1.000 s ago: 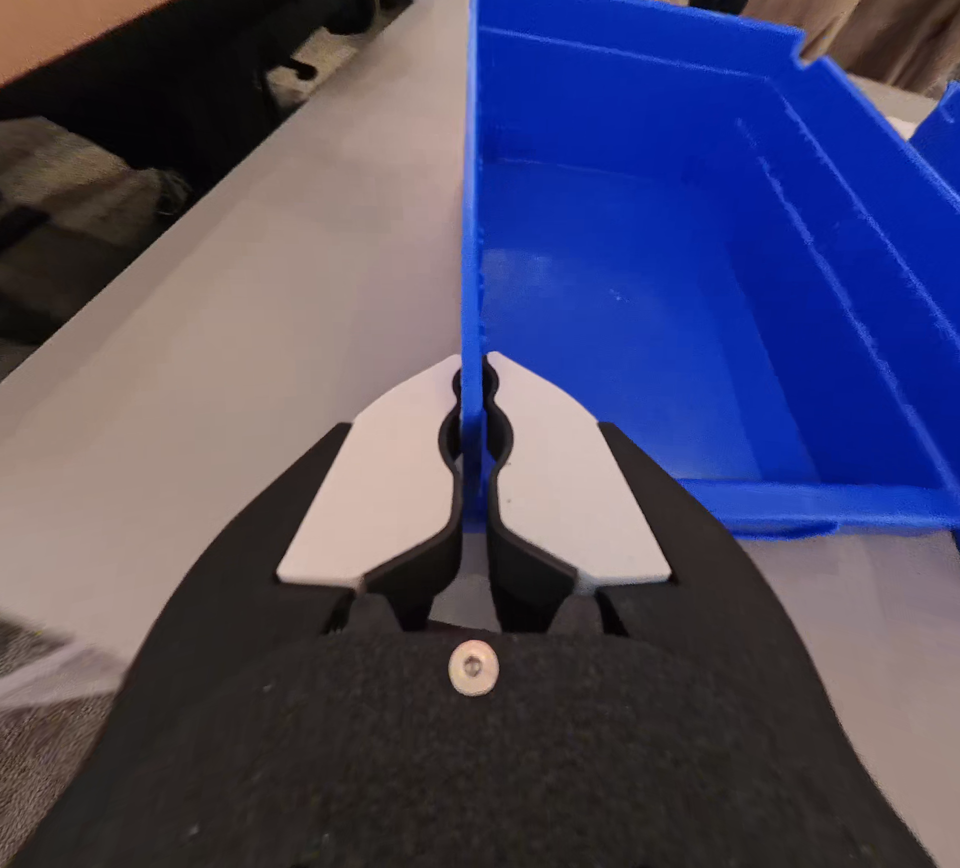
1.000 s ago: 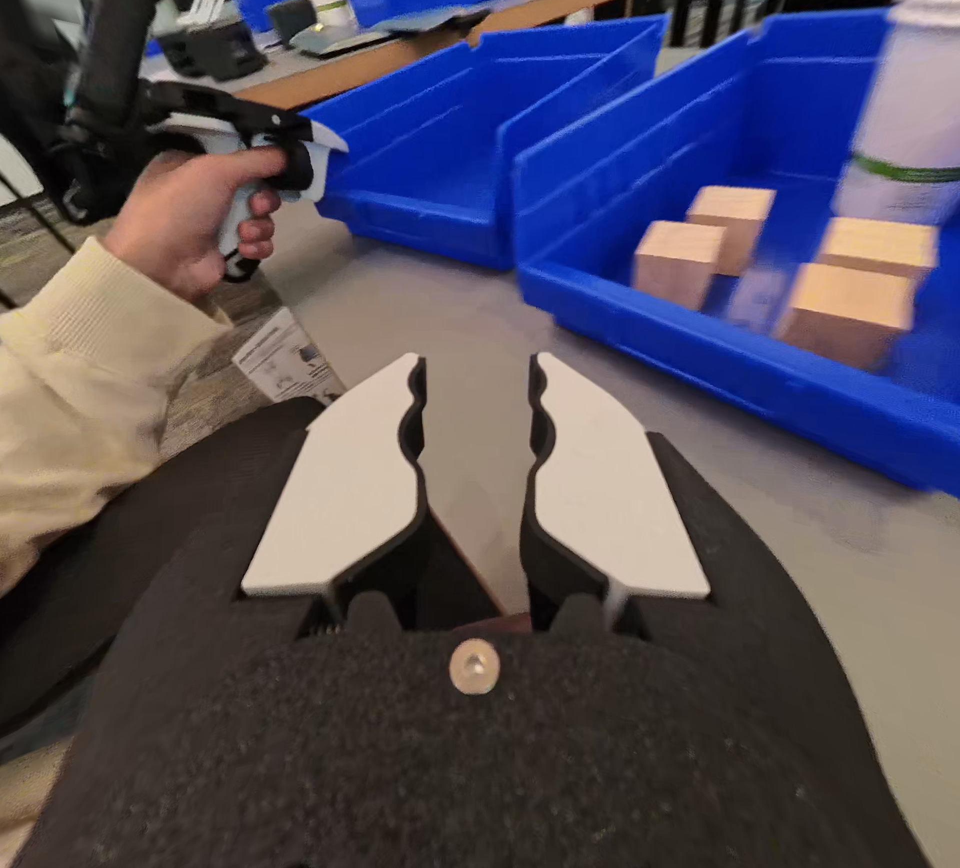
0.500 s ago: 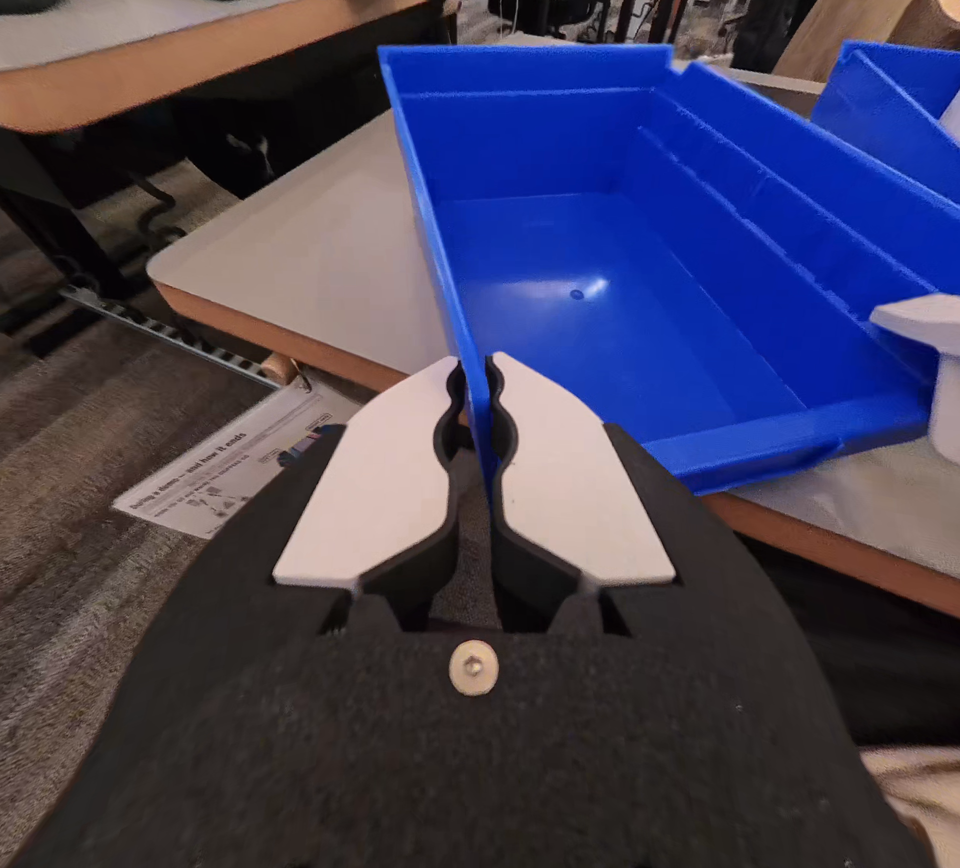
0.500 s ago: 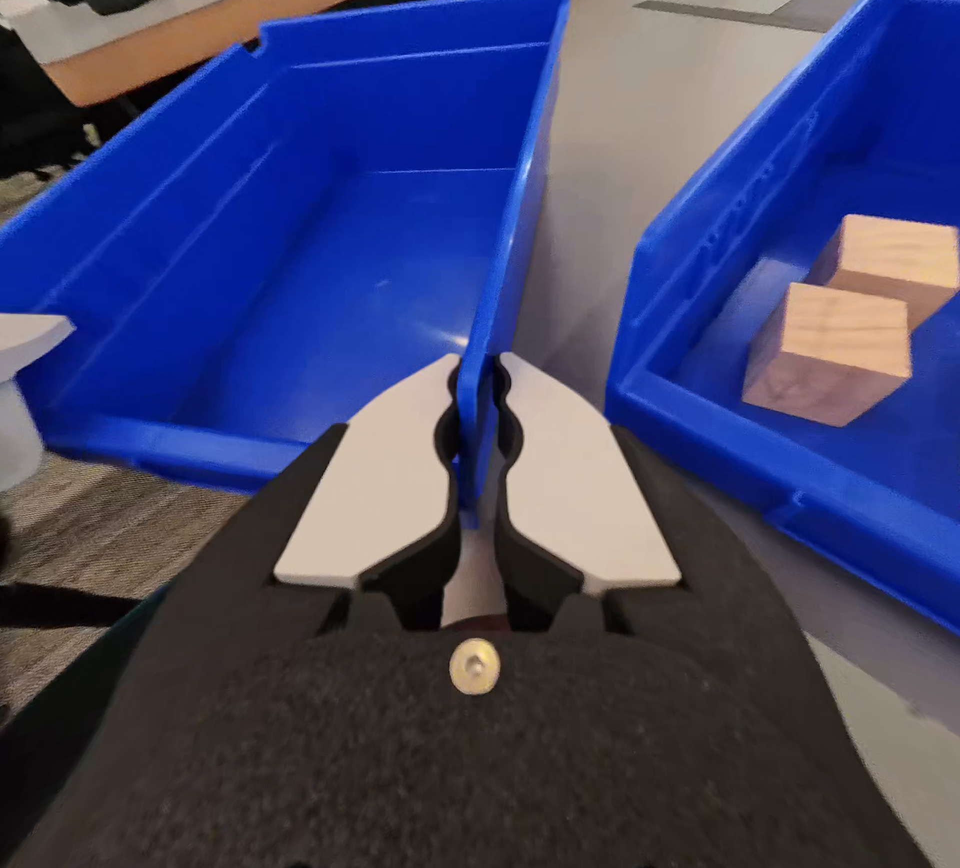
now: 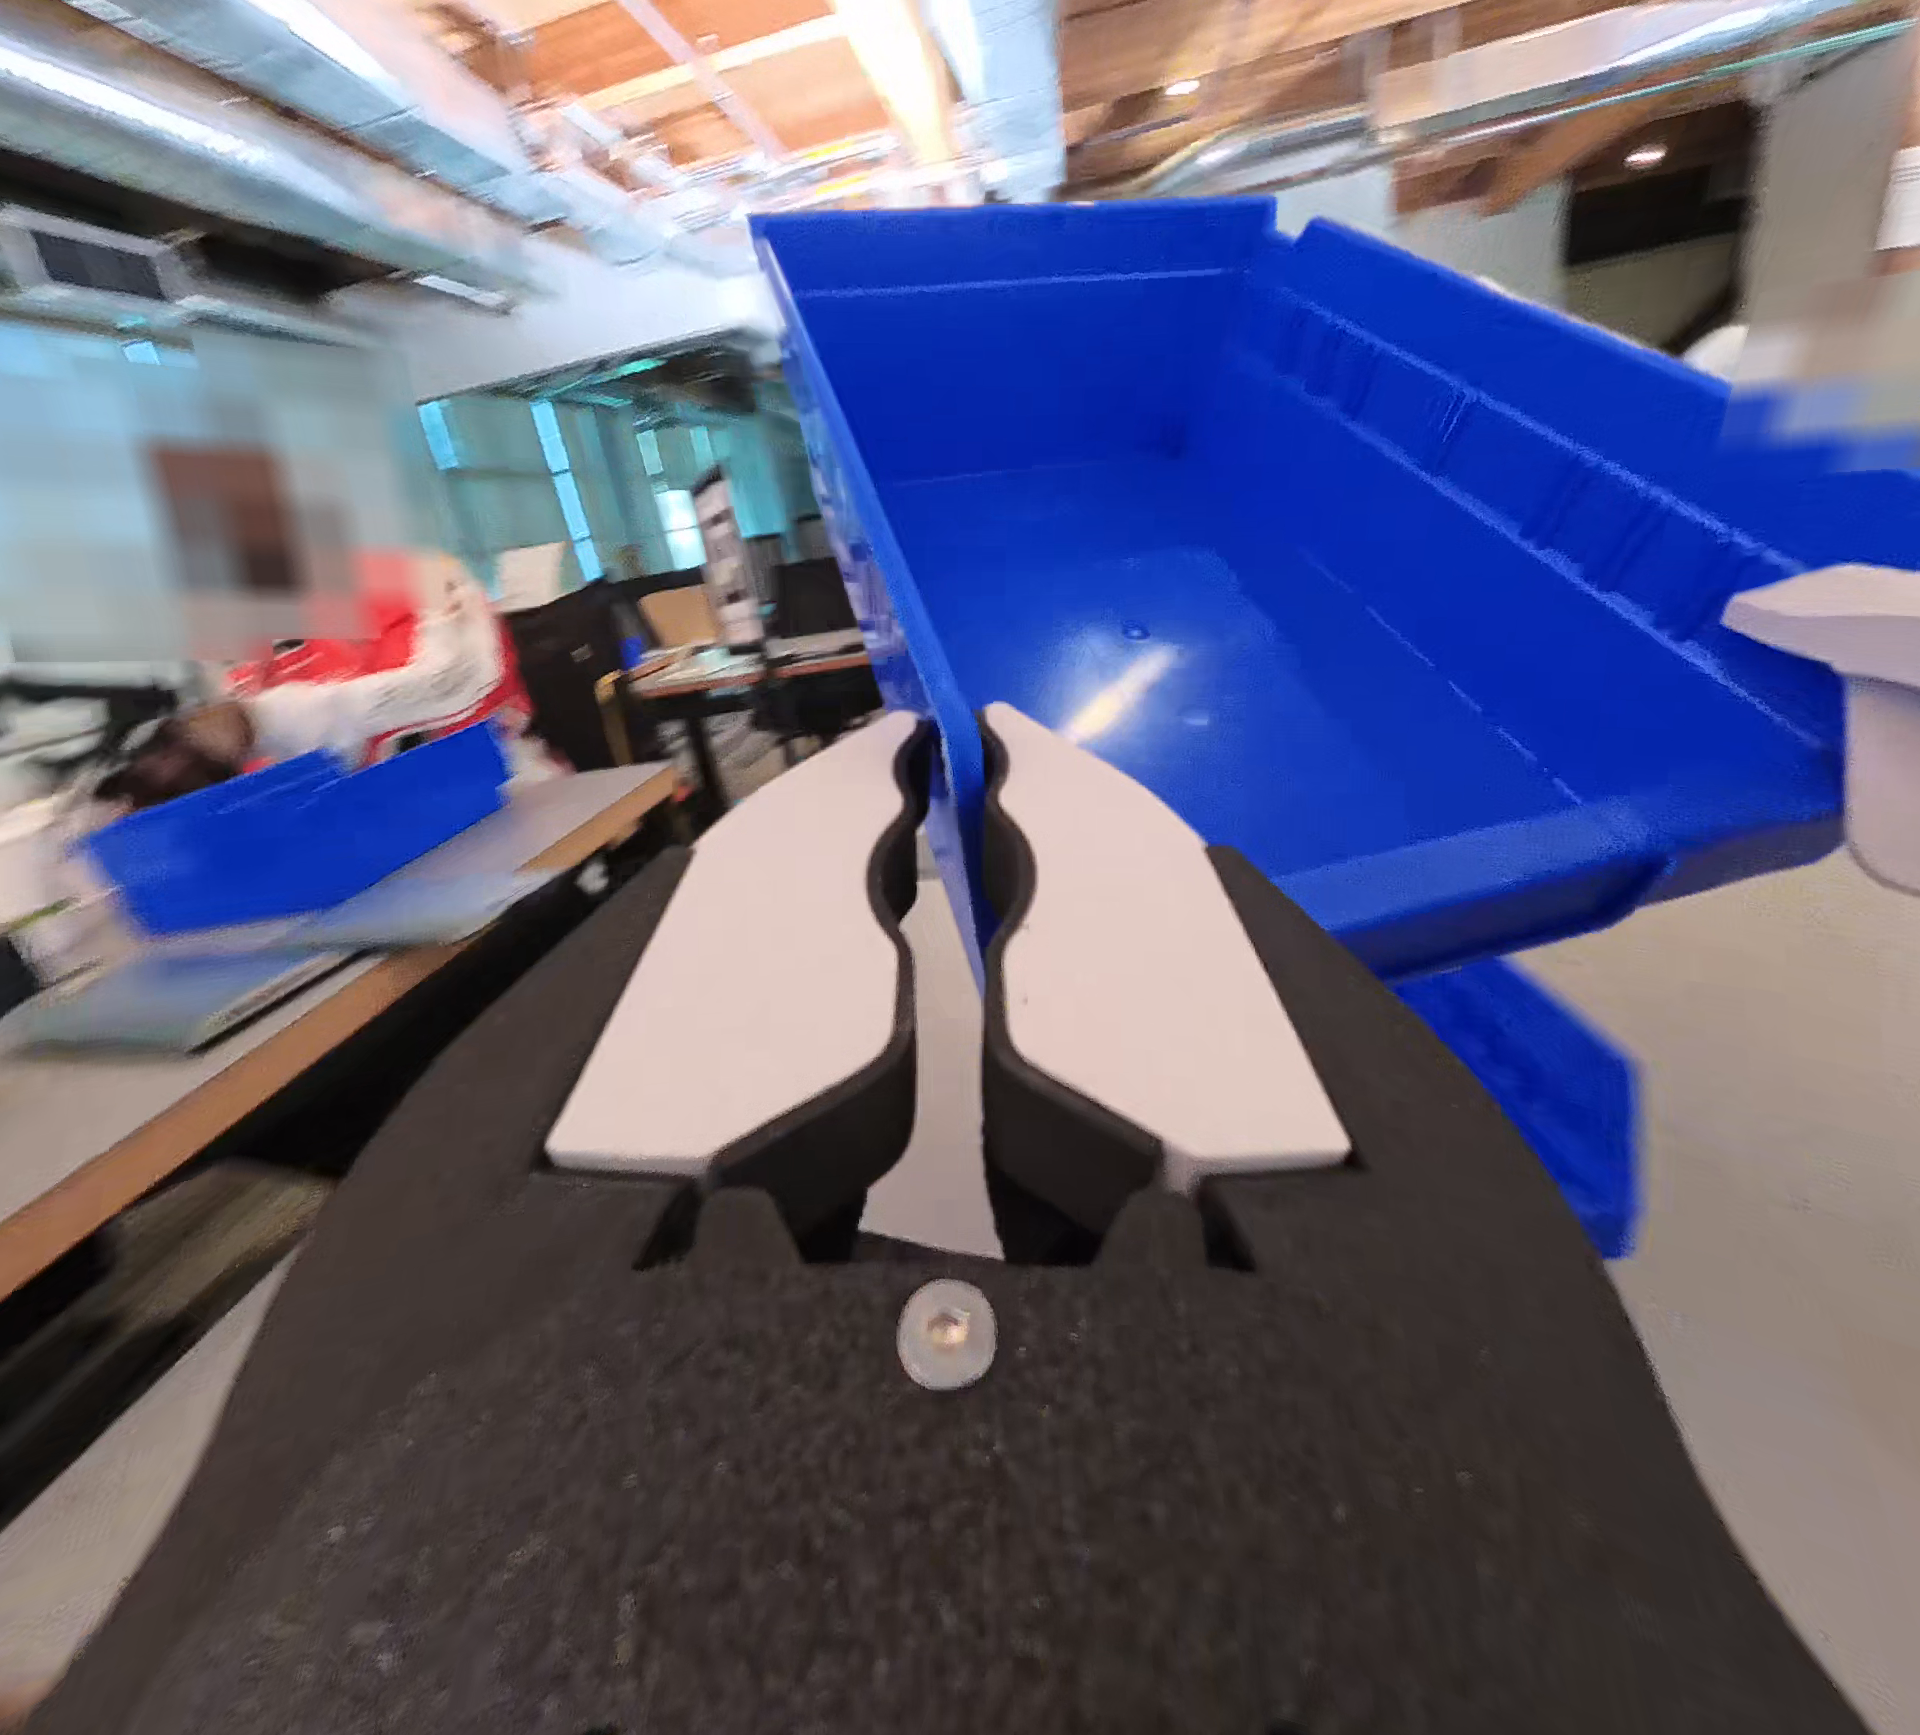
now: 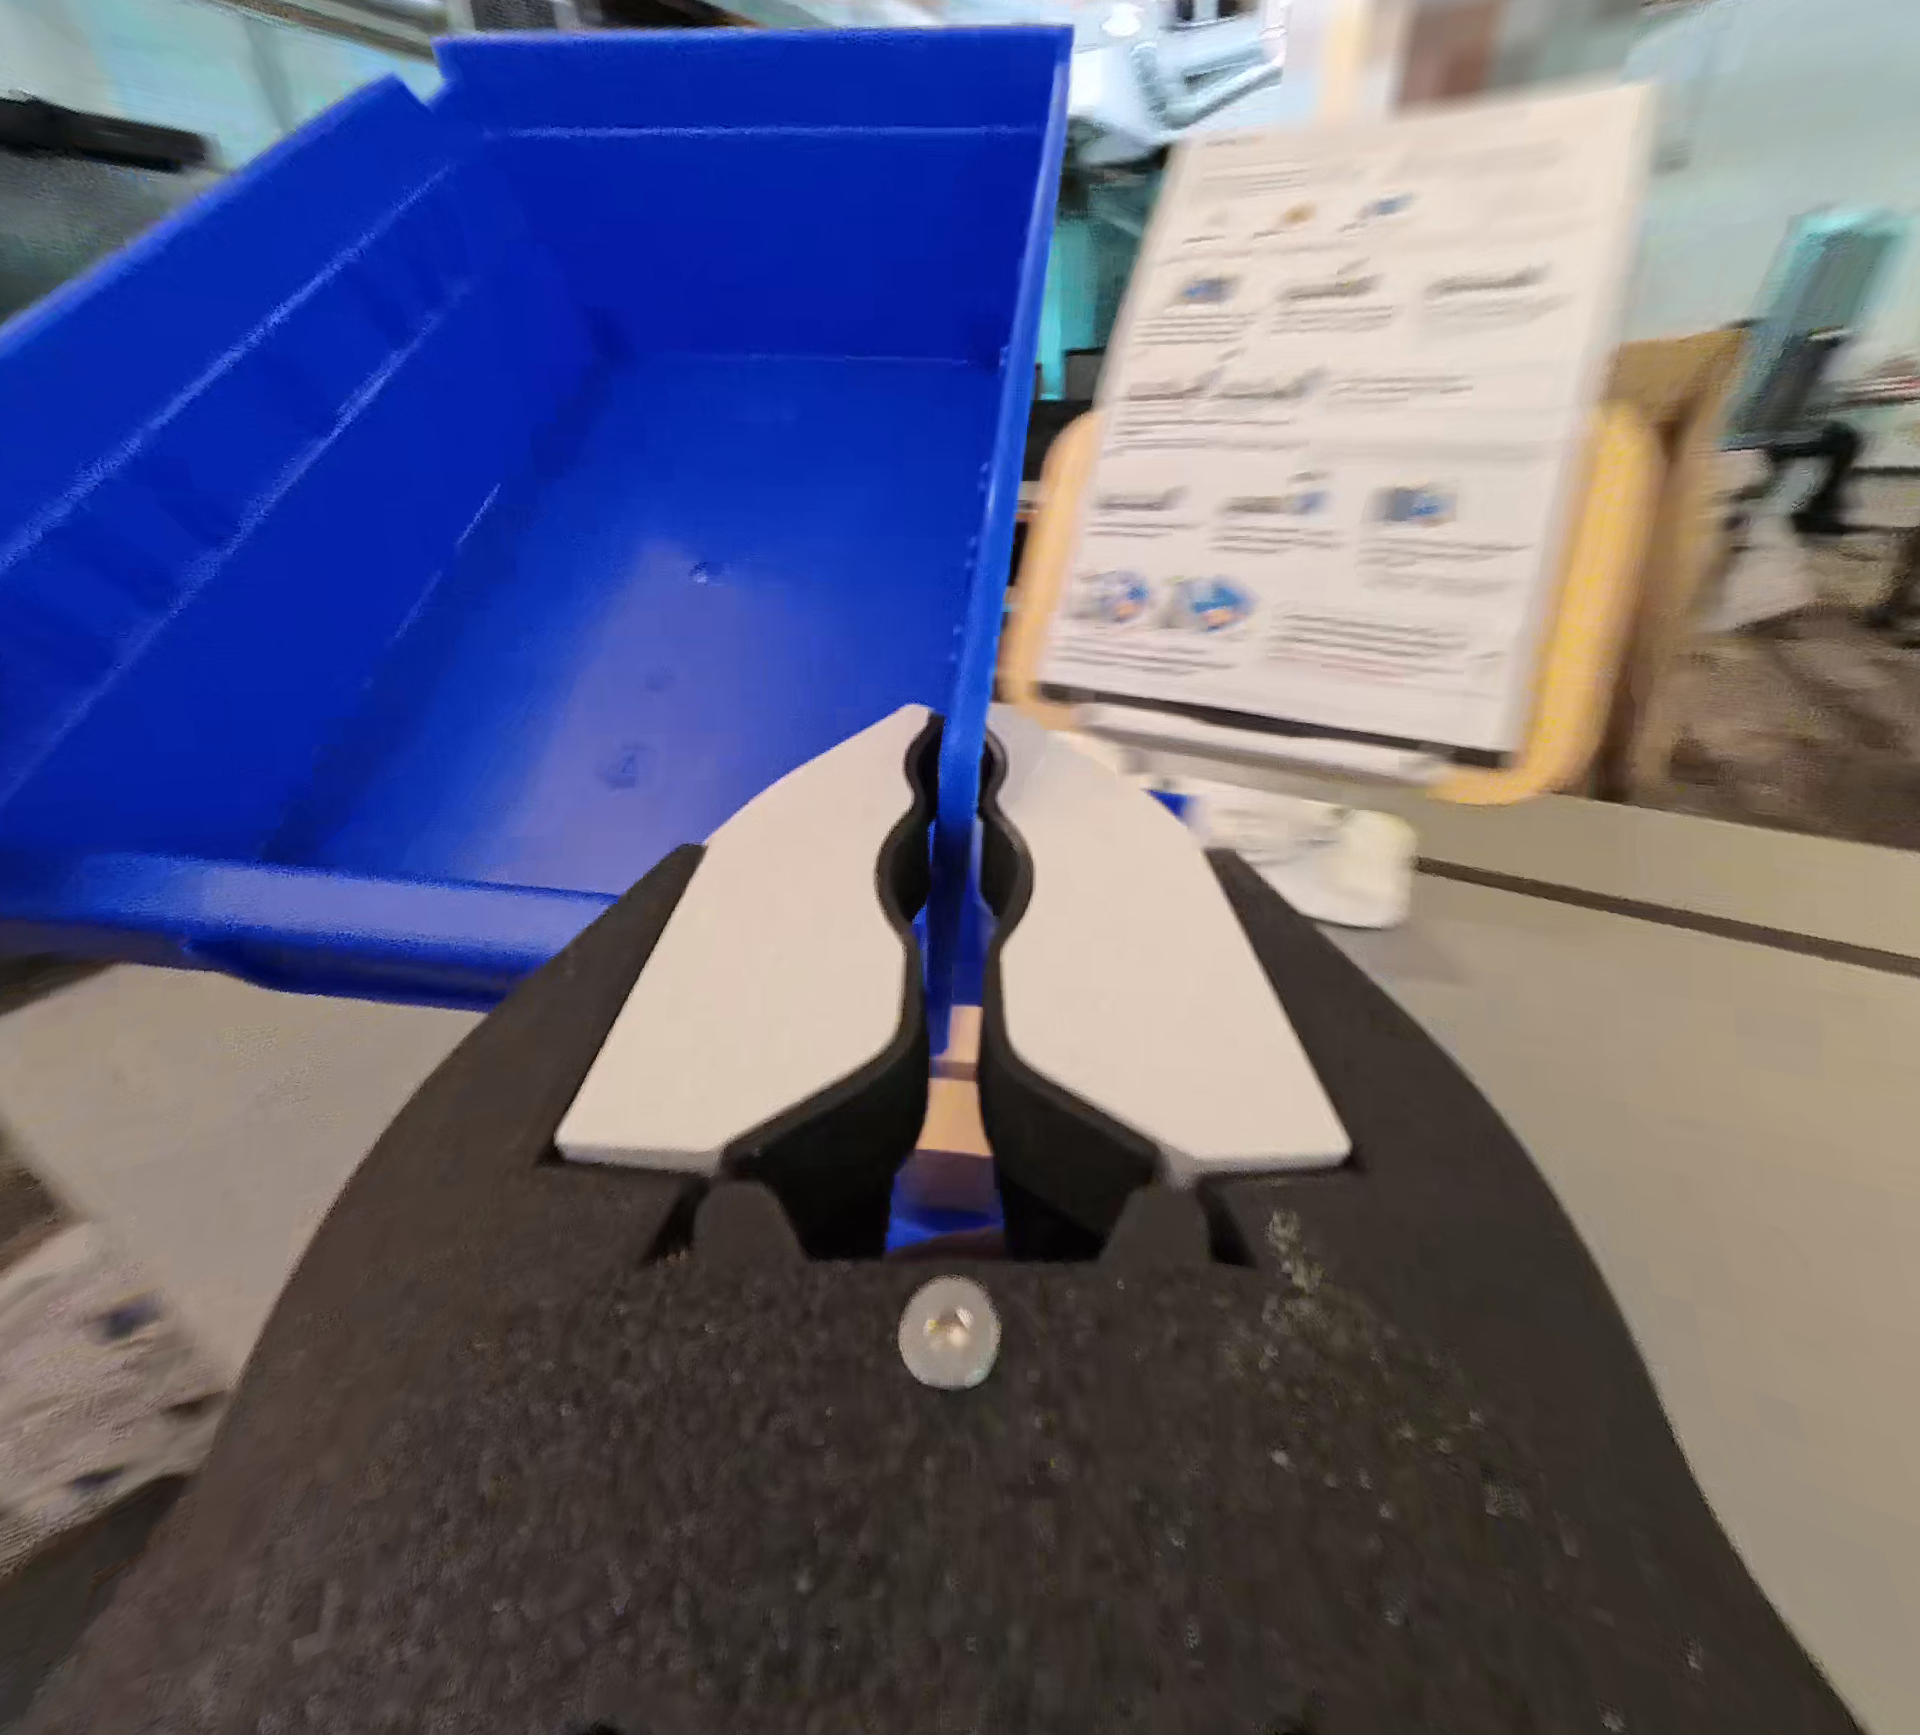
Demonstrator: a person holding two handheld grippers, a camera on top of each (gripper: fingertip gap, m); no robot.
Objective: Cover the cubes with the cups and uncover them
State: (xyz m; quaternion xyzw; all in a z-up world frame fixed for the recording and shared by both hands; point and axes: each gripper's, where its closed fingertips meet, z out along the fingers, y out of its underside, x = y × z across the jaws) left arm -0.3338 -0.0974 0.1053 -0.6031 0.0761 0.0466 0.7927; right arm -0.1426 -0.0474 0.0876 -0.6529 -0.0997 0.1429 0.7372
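Note:
An empty blue bin (image 5: 1299, 667) hangs in the air, tilted up towards the ceiling. My left gripper (image 5: 951, 729) is shut on its left side wall. My right gripper (image 6: 961, 729) is shut on its right side wall (image 6: 997, 438). The right gripper's white finger (image 5: 1839, 620) shows at the right edge of the left wrist view. A thin strip of a wooden cube (image 6: 951, 1103) shows low in the gap between the right fingers, over a bit of blue. No cup is clearly in view.
A second blue bin (image 5: 1527, 1114) sits on the grey table (image 5: 1766, 1218) below the lifted one. A printed board (image 6: 1340, 438) on a wooden stand is at the table's far side, with a blurred white object (image 6: 1351, 870) before it. Another bin (image 5: 301, 833) lies on a side desk.
My right gripper closed on the bin's right wall. Both grippers then lifted the empty bin off the table and tilted it up; both views now face the ceiling and room.

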